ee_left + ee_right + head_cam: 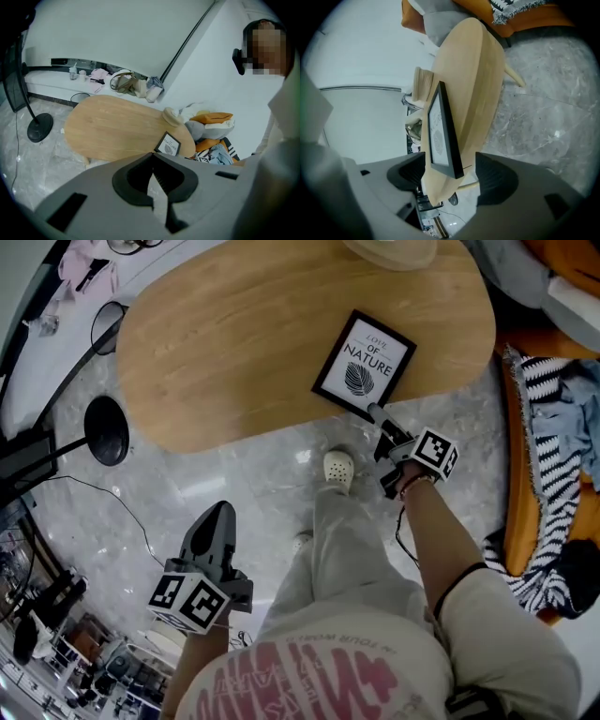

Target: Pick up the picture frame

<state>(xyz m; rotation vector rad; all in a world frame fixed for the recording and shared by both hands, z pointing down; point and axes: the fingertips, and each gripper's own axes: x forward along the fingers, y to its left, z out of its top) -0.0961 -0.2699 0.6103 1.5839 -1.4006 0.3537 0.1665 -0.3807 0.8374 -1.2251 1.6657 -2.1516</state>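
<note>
Straddling picture frame (364, 365) corner at table (234, 334) edge, right claw (375, 412) wide open, not gripping

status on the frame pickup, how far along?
Done: the right claw has reached the black rectangular picture frame, and the frame's near corner sits between its open jaws. In hand: the grasp, with pads not pressing yet. Left to do: close and lift, since the frame lies on the oval wooden table. The left claw is shut and empty, off the table.

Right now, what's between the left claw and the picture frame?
Just marble floor and a strip of wooden table, seen in the head view. The left claw is shut, away from the picture frame.
</note>
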